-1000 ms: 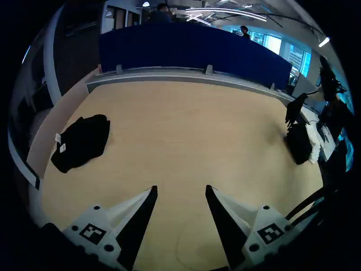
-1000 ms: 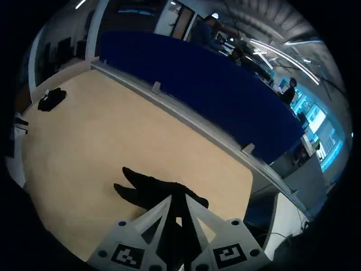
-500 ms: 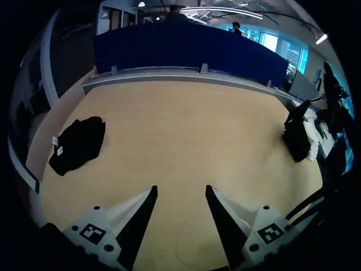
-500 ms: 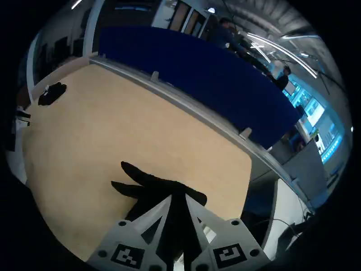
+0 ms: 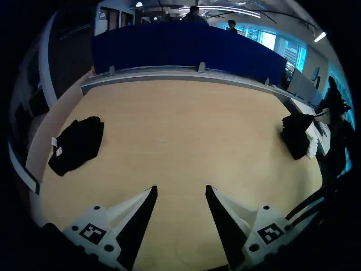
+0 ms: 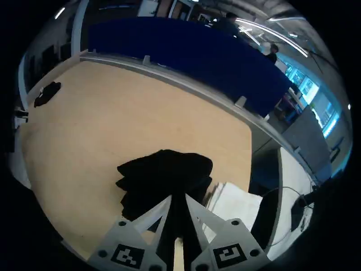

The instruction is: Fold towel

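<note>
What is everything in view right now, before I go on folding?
table: one, light wood, under everything.
black cloth: one, crumpled, near the table's left edge in the left gripper view.
black towel heap: one heap, number of pieces unclear, just ahead of the right gripper.
white cloth: one, beside the heap.
divider: one, dark blue, along the far edge.
people: two, behind the divider.
left gripper: open, over bare table.
right gripper: shut on the heap's fabric.

No legible text or numbers
</note>
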